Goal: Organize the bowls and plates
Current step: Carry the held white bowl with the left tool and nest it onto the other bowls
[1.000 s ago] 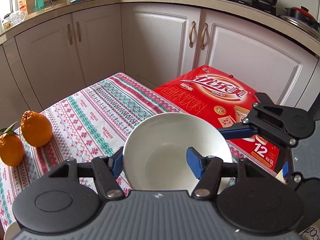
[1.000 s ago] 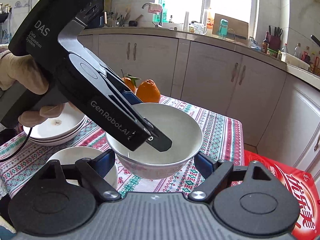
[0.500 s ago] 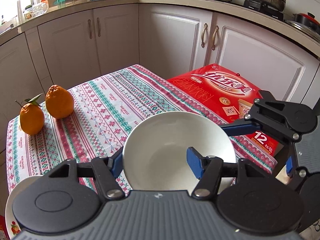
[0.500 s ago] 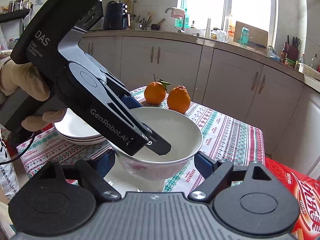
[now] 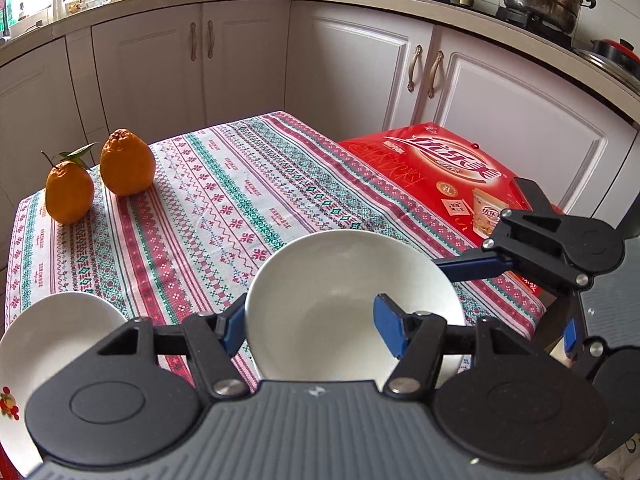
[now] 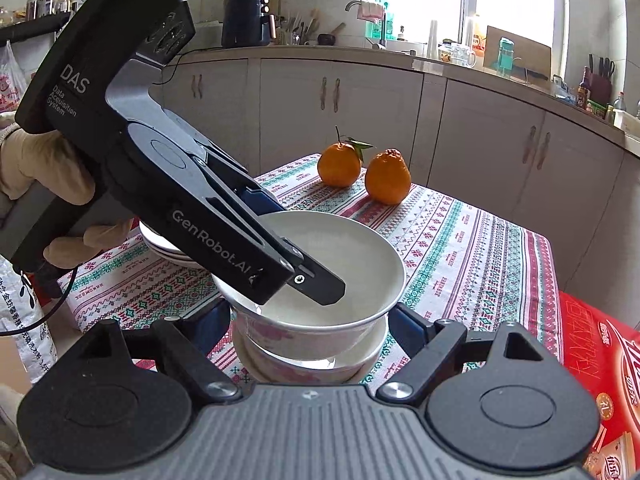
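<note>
Now my left tongs (image 5: 310, 326) grip the white bowl (image 5: 340, 312) by its rim: one blue pad sits outside the wall and the other inside, and both press on it. From my right hand's view the same tongs come in from the upper left, held in a gloved hand (image 6: 44, 184), with one finger reaching down into the bowl's hollow. The bowl tilts a little and hangs just above a second bowl (image 6: 312, 360) of the same kind (pink pattern on the outside), which stands on the tablecloth (image 5: 224, 208). Whether the two touch I cannot tell; the upper one looks partly nested in the lower.

My right tongs (image 6: 308, 328) stand half open, one pad on each side of the two bowls. The pads seem to flank the bowls without pressing, though the left pad is partly hidden behind the bowl wall.

Behind the left tongs a stack of plates (image 6: 164, 246) rests near the table's edge; in the left view one white plate (image 5: 56, 332) with a red flower mark shows at the lower left. Two oranges (image 5: 100, 178) sit together at the far corner of the cloth, one with a leaf. A red carton (image 5: 432, 168) lies beside the table, lower than the top.
</note>
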Demonstrator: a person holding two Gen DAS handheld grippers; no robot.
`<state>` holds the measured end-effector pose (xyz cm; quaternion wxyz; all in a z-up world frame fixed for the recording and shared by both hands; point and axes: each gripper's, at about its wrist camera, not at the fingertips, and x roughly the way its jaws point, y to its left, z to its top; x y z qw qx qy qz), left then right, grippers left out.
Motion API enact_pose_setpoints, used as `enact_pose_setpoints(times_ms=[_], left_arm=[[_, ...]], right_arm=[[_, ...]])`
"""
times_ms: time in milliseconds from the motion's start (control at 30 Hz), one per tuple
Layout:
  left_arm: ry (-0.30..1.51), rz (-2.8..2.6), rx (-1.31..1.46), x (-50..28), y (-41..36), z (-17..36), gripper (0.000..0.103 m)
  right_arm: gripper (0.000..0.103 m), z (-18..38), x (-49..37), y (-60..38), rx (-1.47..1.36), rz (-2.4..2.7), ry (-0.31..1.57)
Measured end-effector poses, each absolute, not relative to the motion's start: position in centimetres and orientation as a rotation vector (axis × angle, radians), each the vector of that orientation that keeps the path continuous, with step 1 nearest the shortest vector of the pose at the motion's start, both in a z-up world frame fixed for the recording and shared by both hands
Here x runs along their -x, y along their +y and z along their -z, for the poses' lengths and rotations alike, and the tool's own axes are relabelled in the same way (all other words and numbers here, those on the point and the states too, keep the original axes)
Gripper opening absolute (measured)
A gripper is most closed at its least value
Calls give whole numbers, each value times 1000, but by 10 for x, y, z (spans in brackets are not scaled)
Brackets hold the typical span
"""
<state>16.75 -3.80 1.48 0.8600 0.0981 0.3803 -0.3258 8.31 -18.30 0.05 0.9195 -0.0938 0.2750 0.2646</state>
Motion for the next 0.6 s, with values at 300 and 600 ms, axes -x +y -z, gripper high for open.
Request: enact_pose_setpoints(times_ms=[300,600], left_arm=[[805,696,-192,-170,-37,-9,64],[829,700,-193,-178,-41,0,64]], right_arm=[[89,7,-87,-182,181,-536,589],[89,12,-94,-185,158,-529,615]])
